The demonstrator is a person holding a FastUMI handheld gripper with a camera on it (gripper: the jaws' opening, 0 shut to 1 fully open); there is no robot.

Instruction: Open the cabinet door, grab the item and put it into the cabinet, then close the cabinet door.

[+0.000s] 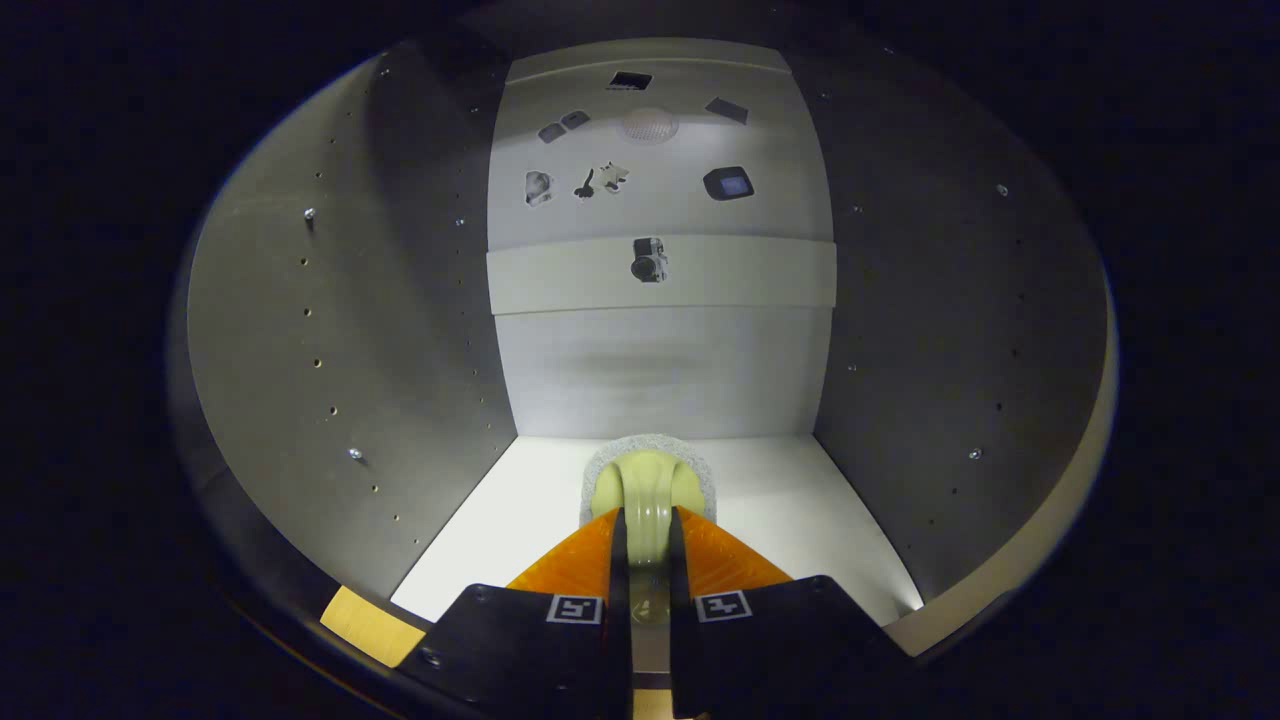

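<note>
I am looking into the open cabinet (650, 370), with its grey back panel straight ahead and its pale floor (800, 520) below. My gripper (648, 525) is shut on the handle of a pale yellow-green cup (648, 480) with a speckled grey rim. The cup sits low over the cabinet floor, just ahead of the fingertips (600, 545), near the middle of the compartment. Whether it rests on the floor I cannot tell.
Grey side walls (380, 330) with rows of peg holes and screws close in on both sides. A pale cross rail (660, 275) spans the back panel, with small stickers on and above it. A tan strip (370, 625) marks the cabinet's front edge by the left finger.
</note>
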